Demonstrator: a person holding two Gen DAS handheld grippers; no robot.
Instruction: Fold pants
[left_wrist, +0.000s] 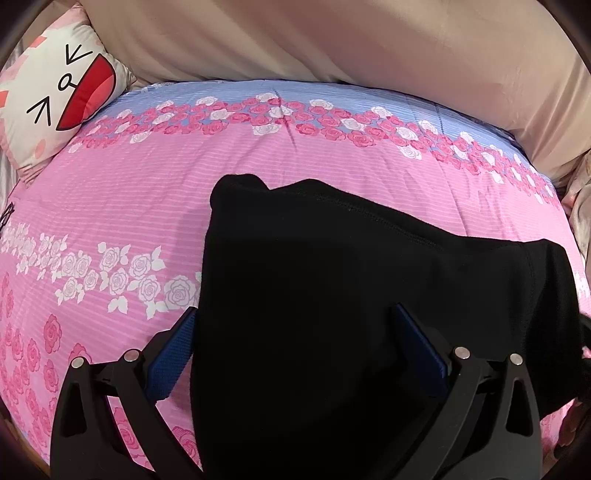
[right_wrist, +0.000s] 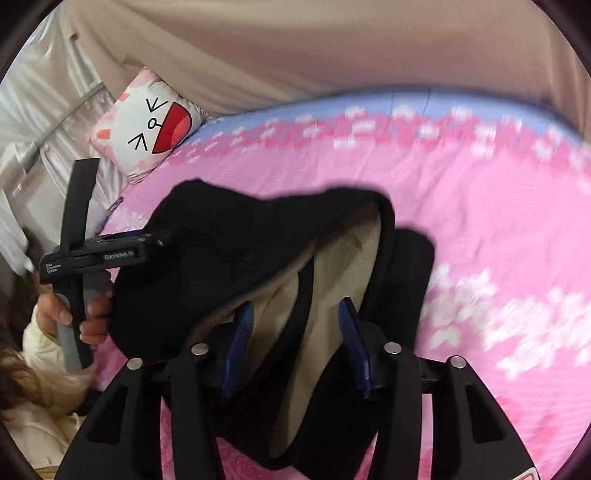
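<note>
The black pants (left_wrist: 332, 295) hang bunched over a bed covered by a pink rose-print bedsheet (left_wrist: 129, 192), draped across both tools. In the left wrist view, the left hand-held gripper (left_wrist: 299, 343) has its blue pads spread wide, with dark cloth filling the gap between them and spilling off to the right; whether the pads press the cloth cannot be told. In the right wrist view, the right hand-held gripper (right_wrist: 295, 343) also stands partly open, its blue fingers (right_wrist: 240, 343) either side of a fold where the beige lining (right_wrist: 343, 258) of the pants shows; a grip there cannot be confirmed.

Ahead and to the left of both grippers, a cartoon-face pillow (left_wrist: 55, 92) rests at the bed's far corner. Beyond the bedsheet's blue band, straight ahead, rises a beige padded headboard (left_wrist: 332, 44). Left of the right gripper, the person's hand (right_wrist: 74, 314) clasps the grey handle of the other tool, whose black body reads "GenRobot.AI" (right_wrist: 120, 254); smaller print beside it is too small to read. Silvery curtains (right_wrist: 44, 92) hang farther left.

Ahead and to the right of the right gripper the bedsheet lies open, though blurred.
</note>
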